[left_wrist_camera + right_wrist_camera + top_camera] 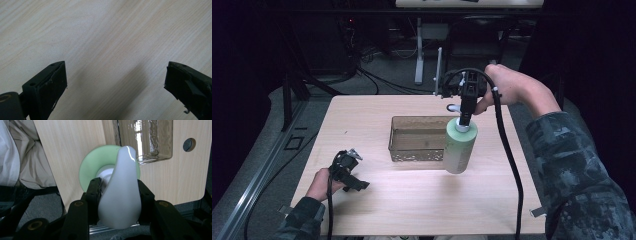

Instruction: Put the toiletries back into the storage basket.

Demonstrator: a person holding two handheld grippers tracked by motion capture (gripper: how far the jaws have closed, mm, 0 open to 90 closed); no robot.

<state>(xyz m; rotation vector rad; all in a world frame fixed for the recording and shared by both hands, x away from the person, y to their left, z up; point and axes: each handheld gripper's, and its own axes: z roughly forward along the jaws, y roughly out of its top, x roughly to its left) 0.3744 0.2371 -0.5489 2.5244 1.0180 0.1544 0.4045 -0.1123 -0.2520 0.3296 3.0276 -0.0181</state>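
Right gripper [465,116] clamps the green bottle [459,145] by its pump neck, probably bound for the tray [417,139]; lower it level. Left gripper [348,172] rests released.

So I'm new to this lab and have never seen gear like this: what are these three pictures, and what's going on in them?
There is no robot arm here. A person holds a hand-held gripper in each hand at a wooden table.

The high view looks down on the table from the person's side. The other two pictures come from cameras riding on the grippers, looking along their black jaws.

On the table stands a clear rectangular container.

The right gripper is shut on the white pump head of a pale green pump bottle, held up off the table beside the container. The right gripper view looks down over that pump head.

The left gripper sits low near the table's front left. Its own view shows the jaws wide apart over bare wood, holding nothing.
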